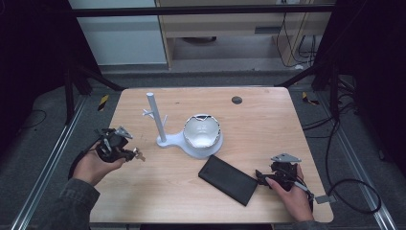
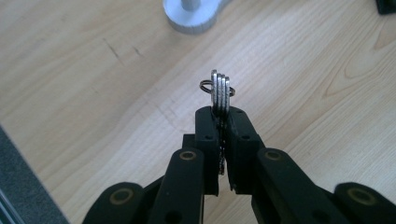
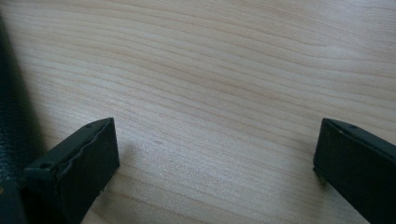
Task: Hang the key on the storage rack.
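Left gripper (image 2: 220, 116) clenched on a bunch of keys (image 2: 220, 91), flat blades stacked edge-on between the pads, ring poking out at the far tip. Held at the near left part of the wooden table (image 1: 268, 115). Right of it, mid-table: white stand (image 1: 165, 139) with an upright post and short pegs, white bowl (image 1: 202, 132) on its base. Black case (image 1: 227, 179) lying flat, near right. Right gripper (image 3: 215, 158) released, jaws wide apart over bare wood, beside the case's right end.
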### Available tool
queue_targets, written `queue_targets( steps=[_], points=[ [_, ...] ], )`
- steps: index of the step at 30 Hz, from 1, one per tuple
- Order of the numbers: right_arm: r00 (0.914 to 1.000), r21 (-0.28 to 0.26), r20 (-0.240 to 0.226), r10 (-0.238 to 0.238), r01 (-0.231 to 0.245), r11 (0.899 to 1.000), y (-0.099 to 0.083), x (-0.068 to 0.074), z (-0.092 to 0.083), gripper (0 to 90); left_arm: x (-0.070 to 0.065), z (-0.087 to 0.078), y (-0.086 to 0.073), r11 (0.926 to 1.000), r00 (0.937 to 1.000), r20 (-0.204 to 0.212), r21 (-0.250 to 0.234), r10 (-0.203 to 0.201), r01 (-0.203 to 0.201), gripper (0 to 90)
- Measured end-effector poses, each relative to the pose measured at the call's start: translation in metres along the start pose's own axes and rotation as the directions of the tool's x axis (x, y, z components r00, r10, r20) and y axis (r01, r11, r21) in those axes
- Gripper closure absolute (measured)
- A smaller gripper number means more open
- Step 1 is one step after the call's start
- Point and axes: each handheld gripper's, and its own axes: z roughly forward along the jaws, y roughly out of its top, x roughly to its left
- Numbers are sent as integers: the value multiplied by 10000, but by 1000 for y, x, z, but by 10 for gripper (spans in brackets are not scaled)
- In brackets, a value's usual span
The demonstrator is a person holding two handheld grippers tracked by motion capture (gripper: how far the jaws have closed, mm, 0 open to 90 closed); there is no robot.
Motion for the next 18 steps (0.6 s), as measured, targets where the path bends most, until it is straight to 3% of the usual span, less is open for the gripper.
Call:
queue_targets(
  steps=[5,10,18],
  points=[
    [10000,1,1,-3,3,10000,0,0,0,4,10,-24,15,10000,9994,-351,-6,-21,21,843],
    [10000,-3,-11,-55,55,10000,0,0,0,4,16,-49,38,9997,9969,-757,43,234,-231,842],
    [9999,-7,-36,-104,104,9999,0,0,1,4,21,-65,62,9994,9932,-1124,-158,293,-313,842]
  ],
)
